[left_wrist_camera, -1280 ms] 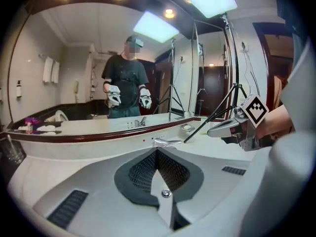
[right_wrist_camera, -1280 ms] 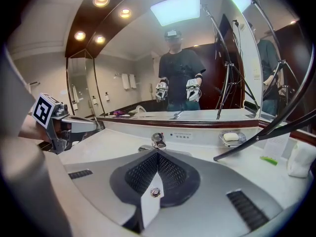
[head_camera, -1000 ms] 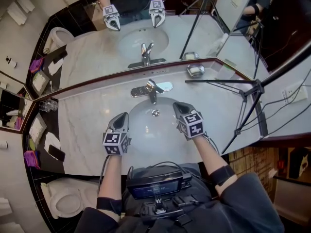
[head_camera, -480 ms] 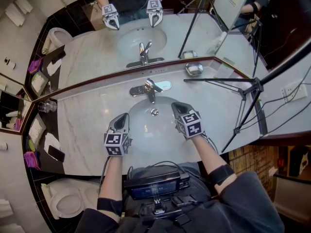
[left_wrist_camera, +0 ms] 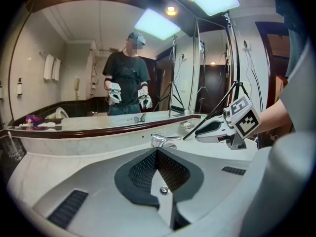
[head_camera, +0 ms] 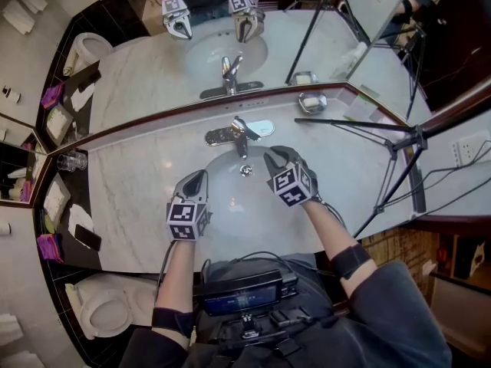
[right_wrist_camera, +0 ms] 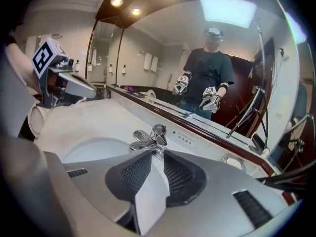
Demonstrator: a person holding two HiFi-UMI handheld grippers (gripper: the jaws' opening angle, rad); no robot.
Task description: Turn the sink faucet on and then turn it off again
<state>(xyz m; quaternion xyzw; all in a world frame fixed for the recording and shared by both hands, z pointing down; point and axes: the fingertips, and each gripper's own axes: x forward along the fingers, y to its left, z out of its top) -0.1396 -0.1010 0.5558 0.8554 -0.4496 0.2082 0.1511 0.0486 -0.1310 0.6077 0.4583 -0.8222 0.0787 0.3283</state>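
Over the sink [head_camera: 230, 209], right gripper [head_camera: 270, 159] a little apart, jaws just opening, nothing between them, near the faucet [head_camera: 241, 132], left gripper [head_camera: 200, 176] clenched, empty

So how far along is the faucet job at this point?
Done: nothing visible; no water runs from the faucet into the sink. In hand: the right gripper sits just short of the faucet, its jaws have just been opening, and nothing is between them. The left gripper hovers shut over the sink. Left: turning the faucet on, then off.
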